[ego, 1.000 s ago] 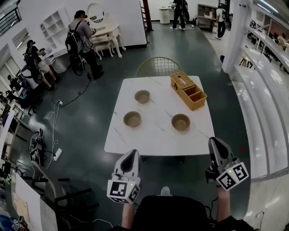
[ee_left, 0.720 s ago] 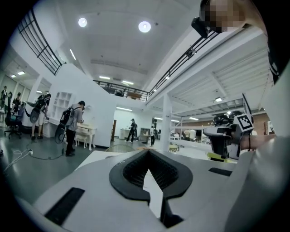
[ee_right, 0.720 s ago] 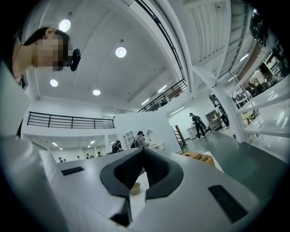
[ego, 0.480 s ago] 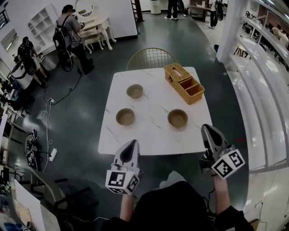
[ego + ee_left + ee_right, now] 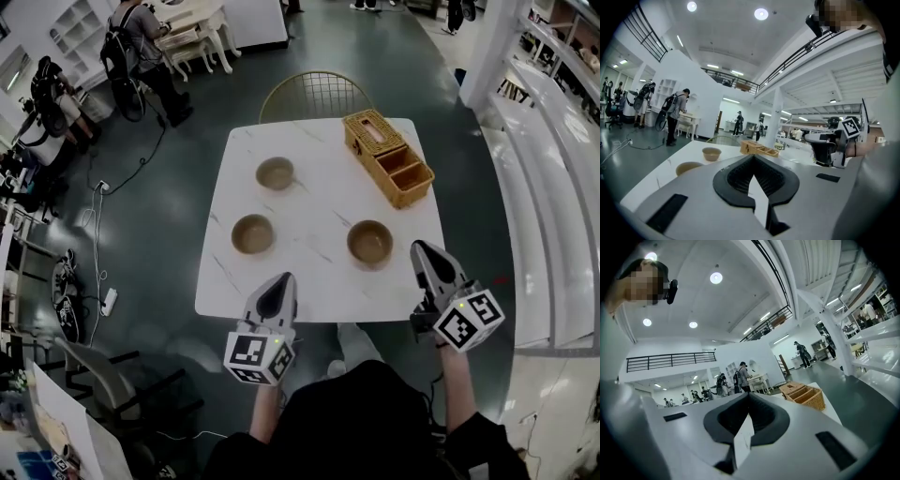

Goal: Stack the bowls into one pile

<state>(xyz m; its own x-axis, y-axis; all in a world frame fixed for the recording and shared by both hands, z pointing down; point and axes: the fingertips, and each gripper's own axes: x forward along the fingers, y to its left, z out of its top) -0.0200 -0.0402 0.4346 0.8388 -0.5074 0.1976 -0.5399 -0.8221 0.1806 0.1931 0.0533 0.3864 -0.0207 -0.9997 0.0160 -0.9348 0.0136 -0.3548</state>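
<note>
Bowls (image 5: pixel 275 172) (image 5: pixel 252 233) (image 5: pixel 370 242) lie apart on table (image 5: pixel 323 202); left gripper (image 5: pixel 284 280) and right gripper (image 5: pixel 420 247) hover nearby, fingers (image 5: pixel 277 298) pressed together, empty.

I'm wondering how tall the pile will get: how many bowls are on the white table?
3. The far-left bowl, the near-left bowl just nearer the person, and the near-right bowl, in front of the basket. None seems hidden.
</note>
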